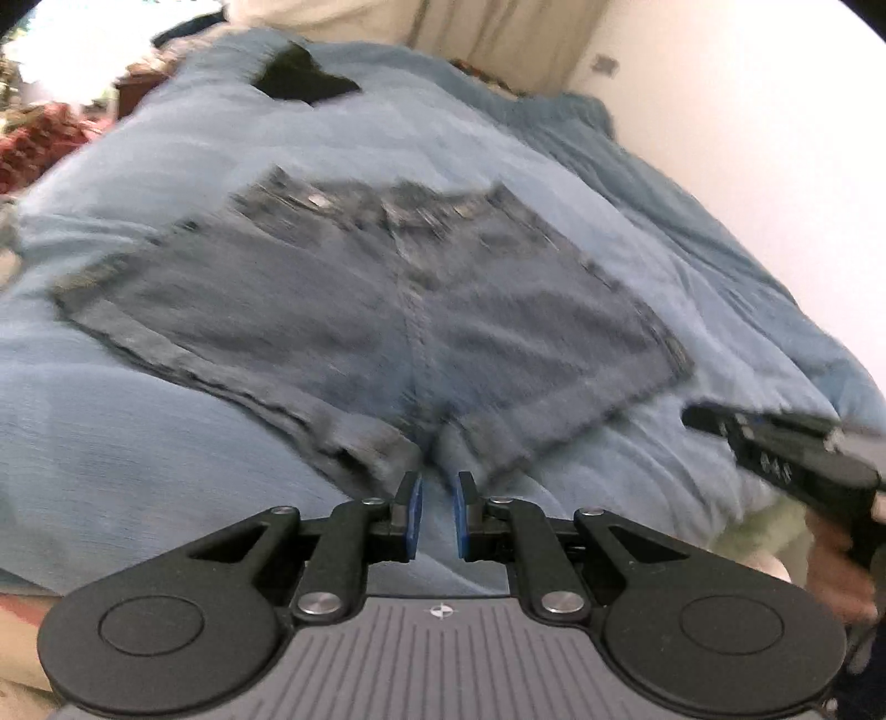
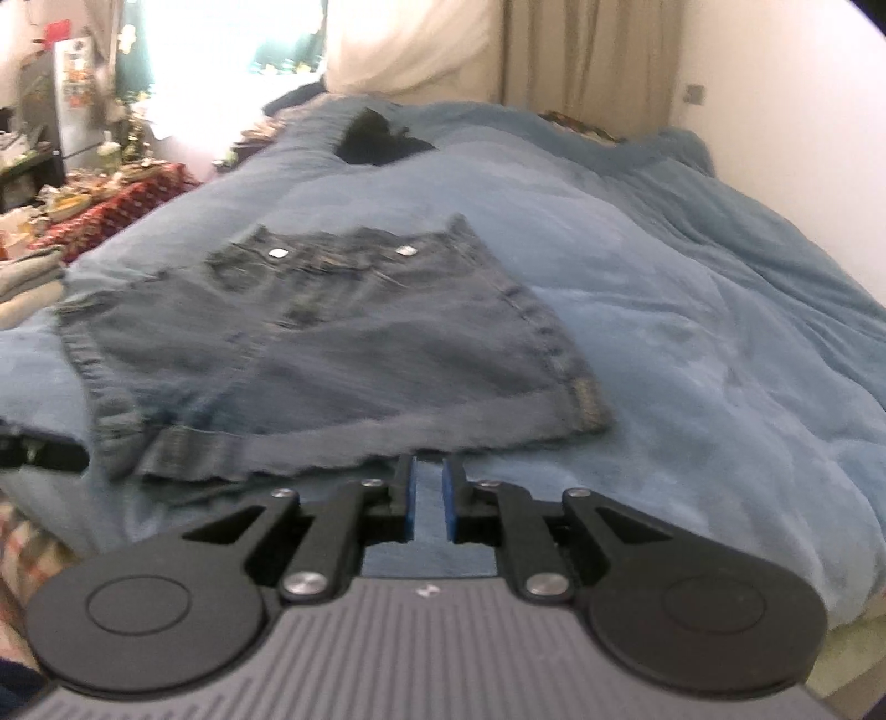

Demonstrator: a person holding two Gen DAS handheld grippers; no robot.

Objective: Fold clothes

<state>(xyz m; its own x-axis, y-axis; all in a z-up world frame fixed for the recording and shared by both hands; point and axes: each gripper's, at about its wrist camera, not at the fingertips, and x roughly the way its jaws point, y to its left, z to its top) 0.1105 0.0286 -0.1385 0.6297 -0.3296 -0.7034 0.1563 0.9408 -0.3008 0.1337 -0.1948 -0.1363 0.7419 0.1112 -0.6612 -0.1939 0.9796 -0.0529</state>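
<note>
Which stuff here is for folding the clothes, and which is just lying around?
For the job:
- denim shorts, spread flat on the blue blanket
- left gripper and right gripper, both empty, just short of the shorts' hem

Just lying about:
- black cloth at the far end of the bed
- cluttered table with a red cloth
- curtains

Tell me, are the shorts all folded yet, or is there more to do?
Not yet. Done: the denim shorts lie spread flat on the blue blanket, legs side by side, with no fold visible. In hand: nothing; the left claw and right claw sit just short of the hem, each with only a narrow empty gap. Left: folding the shorts. A dark cloth waits farther up the bed.
</note>
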